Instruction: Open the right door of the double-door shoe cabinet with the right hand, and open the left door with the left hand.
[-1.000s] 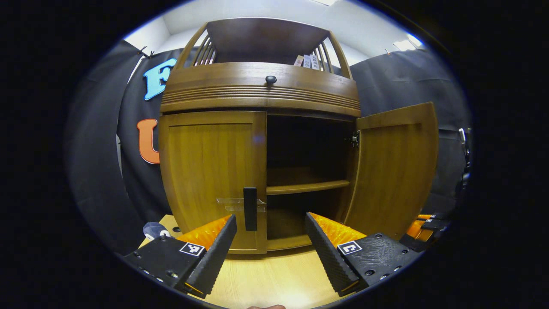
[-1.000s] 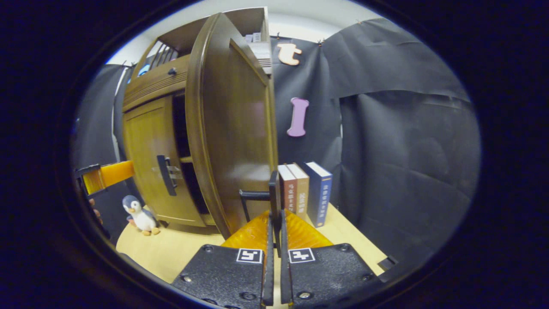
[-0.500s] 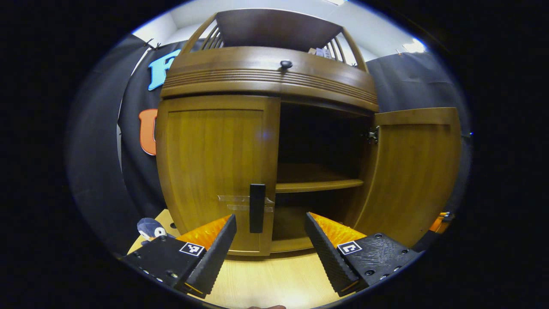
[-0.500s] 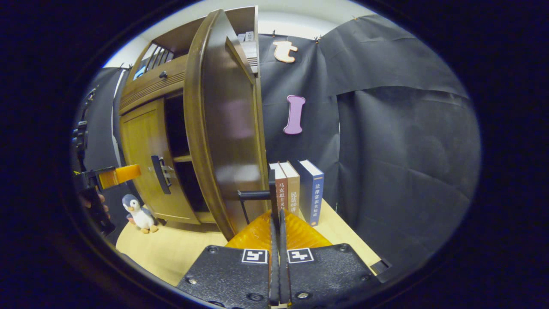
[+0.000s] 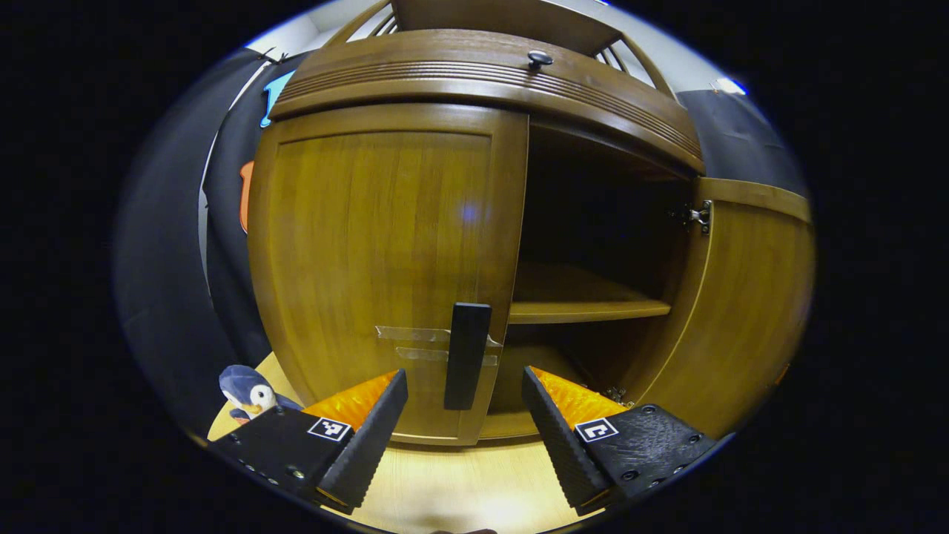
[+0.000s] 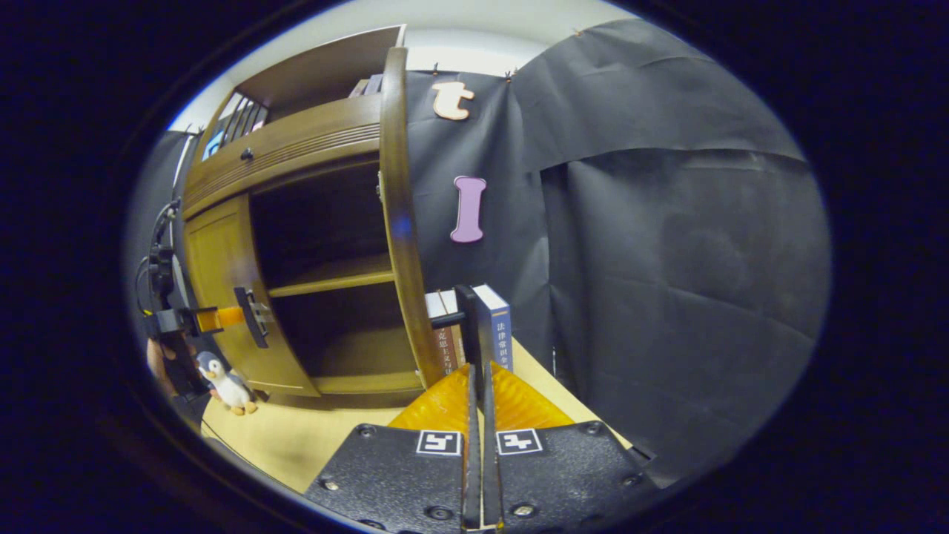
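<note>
The wooden shoe cabinet (image 5: 474, 70) stands on a pale table. Its left door (image 5: 378, 245) is closed, with a black upright handle (image 5: 467, 354) near its inner edge. My left gripper (image 5: 464, 378) is open, one finger on each side of that handle, not touching it. The right door (image 5: 749, 311) stands swung out, showing a dark inside with a shelf (image 5: 586, 308). In the right gripper view that right door (image 6: 404, 222) is edge-on, and my right gripper (image 6: 478, 368) is shut on its black handle (image 6: 467, 315). The left gripper (image 6: 211, 319) shows far off by the left door handle (image 6: 248, 326).
A small toy penguin (image 5: 248, 393) sits on the table (image 5: 460, 489) left of the cabinet, also seen as the penguin (image 6: 222, 378) in the right gripper view. Books (image 6: 497, 334) stand upright behind the open right door. Black cloth walls close in the back and right.
The right door has swung wider open with my right gripper still on its handle. My left gripper has moved in close to the left door, its fingers now either side of the handle.
</note>
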The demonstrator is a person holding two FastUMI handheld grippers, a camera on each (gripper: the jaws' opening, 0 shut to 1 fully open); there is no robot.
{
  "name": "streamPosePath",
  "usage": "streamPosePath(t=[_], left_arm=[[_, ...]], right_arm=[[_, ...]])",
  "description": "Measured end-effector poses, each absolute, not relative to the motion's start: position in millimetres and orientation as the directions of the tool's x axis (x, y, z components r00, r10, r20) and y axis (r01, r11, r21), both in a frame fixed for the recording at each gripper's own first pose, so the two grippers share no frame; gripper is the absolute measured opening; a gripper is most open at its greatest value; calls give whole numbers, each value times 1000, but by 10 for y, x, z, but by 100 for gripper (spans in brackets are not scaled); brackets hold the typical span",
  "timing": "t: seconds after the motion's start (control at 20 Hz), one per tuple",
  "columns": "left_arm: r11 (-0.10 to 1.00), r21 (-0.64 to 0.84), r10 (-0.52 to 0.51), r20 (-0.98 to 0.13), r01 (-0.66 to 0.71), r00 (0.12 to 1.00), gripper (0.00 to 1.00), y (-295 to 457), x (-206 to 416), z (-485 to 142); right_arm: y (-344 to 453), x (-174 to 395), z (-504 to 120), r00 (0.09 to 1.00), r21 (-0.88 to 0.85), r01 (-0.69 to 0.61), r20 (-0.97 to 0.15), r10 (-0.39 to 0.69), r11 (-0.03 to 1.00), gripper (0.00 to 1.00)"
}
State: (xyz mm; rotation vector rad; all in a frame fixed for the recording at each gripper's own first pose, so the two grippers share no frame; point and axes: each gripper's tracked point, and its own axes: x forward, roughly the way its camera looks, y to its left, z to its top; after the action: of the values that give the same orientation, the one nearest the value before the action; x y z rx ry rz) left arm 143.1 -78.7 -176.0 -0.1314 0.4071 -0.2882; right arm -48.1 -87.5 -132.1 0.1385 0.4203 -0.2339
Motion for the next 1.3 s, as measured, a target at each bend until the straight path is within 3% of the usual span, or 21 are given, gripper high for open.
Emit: streamPosePath(t=[0.35,0.45,0.5,0.55,0.65,0.7,0.75,0.85,0.9,1.0,1.05,1.1,1.15,1.3], left_arm=[[961,-158,-272,-364,229,891,93,-809,1756,-1868],[961,-159,-271,-357,228,894,93,-839,1853,-1914],[962,-163,-266,-364,220,893,80,-851,1872,-1942],[963,-164,-260,-371,213,892,82,-863,1891,-1977],[964,-160,-259,-363,214,895,72,-866,1973,-1999],[962,-157,-268,-365,225,891,80,-888,1998,-2009],[958,-156,-283,-372,241,884,51,-919,1999,-2025],[953,-148,-302,-372,265,878,53,-970,2004,-2043],[952,-137,-306,-370,274,877,42,-980,2032,-2050],[951,-124,-310,-355,284,882,33,-977,2032,-2042],[948,-139,-318,-351,287,881,43,-978,2030,-2030],[947,-147,-320,-358,286,877,43,-968,1995,-2021],[947,-146,-322,-363,288,875,29,-979,2012,-2041],[953,-141,-303,-371,269,878,29,-956,1994,-2043]], right_arm=[[-907,-605,-1277,894,53,244,-399,-203,968,13],[-919,-660,-1255,894,57,239,-403,-196,969,22],[-957,-707,-1253,892,58,249,-402,-206,967,29],[-993,-760,-1241,891,60,264,-397,-220,963,31],[-1075,-885,-1203,887,67,297,-389,-249,953,34],[-1111,-913,-1218,884,70,311,-388,-262,948,36],[-1138,-935,-1200,882,73,323,-386,-272,944,37],[-1142,-954,-1186,881,76,332,-381,-280,940,37],[-1135,-960,-1181,882,72,331,-377,-281,941,37],[-1106,-970,-1172,884,59,327,-371,-284,943,37],[-1086,-959,-1189,885,57,319,-376,-276,946,37],[-1059,-964,-1205,884,53,312,-383,-270,949,38],[-1029,-961,-1202,885,51,303,-386,-261,952,38],[-924,-931,-1198,893,52,275,-385,-235,960,38]])
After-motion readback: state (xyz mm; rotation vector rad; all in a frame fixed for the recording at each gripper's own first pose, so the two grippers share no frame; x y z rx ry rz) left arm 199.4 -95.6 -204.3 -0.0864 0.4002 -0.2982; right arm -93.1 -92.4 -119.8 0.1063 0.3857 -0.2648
